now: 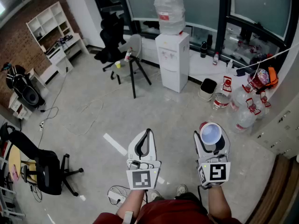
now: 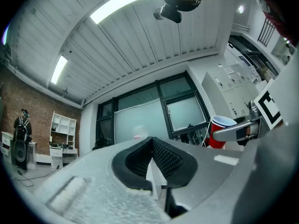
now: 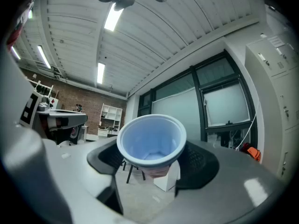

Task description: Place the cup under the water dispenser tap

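Note:
The white water dispenser (image 1: 172,59) stands by the far windows with a clear bottle (image 1: 169,12) on top, well ahead of both grippers. My right gripper (image 1: 211,135) is shut on a red plastic cup (image 1: 210,134) with a white inside, held upright, mouth up. In the right gripper view the cup (image 3: 150,141) fills the gap between the jaws of the right gripper (image 3: 152,161), with the dispenser (image 3: 167,180) small behind it. My left gripper (image 1: 148,132) is shut and empty, its pads (image 2: 161,158) touching. In the left gripper view the cup (image 2: 219,130) shows at the right.
A black stool (image 1: 132,55) and an office chair (image 1: 111,40) stand left of the dispenser. Several empty water bottles (image 1: 243,107) and a small bin (image 1: 207,88) sit to its right. Another black chair (image 1: 47,168) is at the near left. Cables (image 1: 86,113) lie on the floor.

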Demonstrator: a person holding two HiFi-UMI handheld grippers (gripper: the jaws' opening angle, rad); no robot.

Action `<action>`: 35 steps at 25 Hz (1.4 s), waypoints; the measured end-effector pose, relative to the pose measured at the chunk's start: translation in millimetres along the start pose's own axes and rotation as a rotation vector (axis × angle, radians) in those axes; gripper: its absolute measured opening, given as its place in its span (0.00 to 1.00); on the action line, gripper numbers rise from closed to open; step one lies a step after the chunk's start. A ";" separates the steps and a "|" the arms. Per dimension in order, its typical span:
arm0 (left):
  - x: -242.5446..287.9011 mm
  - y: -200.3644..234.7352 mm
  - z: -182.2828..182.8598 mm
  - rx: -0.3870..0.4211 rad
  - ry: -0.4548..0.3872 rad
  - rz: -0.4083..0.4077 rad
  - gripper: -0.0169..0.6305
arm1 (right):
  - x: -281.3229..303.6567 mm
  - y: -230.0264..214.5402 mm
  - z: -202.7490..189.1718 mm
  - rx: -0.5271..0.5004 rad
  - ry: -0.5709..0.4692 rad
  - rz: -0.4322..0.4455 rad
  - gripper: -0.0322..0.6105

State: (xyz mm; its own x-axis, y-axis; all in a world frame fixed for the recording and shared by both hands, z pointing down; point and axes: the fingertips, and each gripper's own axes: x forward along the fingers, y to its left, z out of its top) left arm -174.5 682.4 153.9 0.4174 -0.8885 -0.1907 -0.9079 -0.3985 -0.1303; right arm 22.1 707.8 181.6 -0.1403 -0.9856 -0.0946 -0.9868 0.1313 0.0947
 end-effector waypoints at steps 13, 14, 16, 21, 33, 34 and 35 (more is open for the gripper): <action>50.4 -73.6 -13.2 -0.004 0.047 0.007 0.03 | 9.3 -89.1 -34.4 0.063 0.017 0.009 0.57; 52.8 -74.3 -15.4 0.001 0.055 0.011 0.03 | 11.8 -92.1 -38.7 0.070 0.025 0.013 0.57; 59.3 -72.4 -18.1 0.009 0.062 0.022 0.03 | 19.7 -96.0 -42.9 0.075 0.028 0.025 0.57; 75.5 -60.1 -31.5 0.002 0.072 0.046 0.03 | 44.5 -94.4 -50.8 0.072 0.037 0.046 0.57; 161.8 27.9 -69.7 0.010 0.044 0.066 0.03 | 175.9 -63.6 -56.9 0.015 0.033 0.076 0.57; 171.2 38.6 -72.3 0.013 0.048 0.064 0.03 | 191.0 -60.1 -55.9 0.015 0.035 0.076 0.57; 180.5 49.9 -75.8 0.006 0.055 0.066 0.03 | 206.4 -56.1 -55.6 0.014 0.038 0.077 0.57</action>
State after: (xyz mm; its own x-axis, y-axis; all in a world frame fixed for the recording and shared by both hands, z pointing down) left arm -147.5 484.9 186.8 0.3536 -0.9240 -0.1455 -0.9331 -0.3375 -0.1246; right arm 53.0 491.0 211.8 -0.2129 -0.9758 -0.0496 -0.9743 0.2082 0.0865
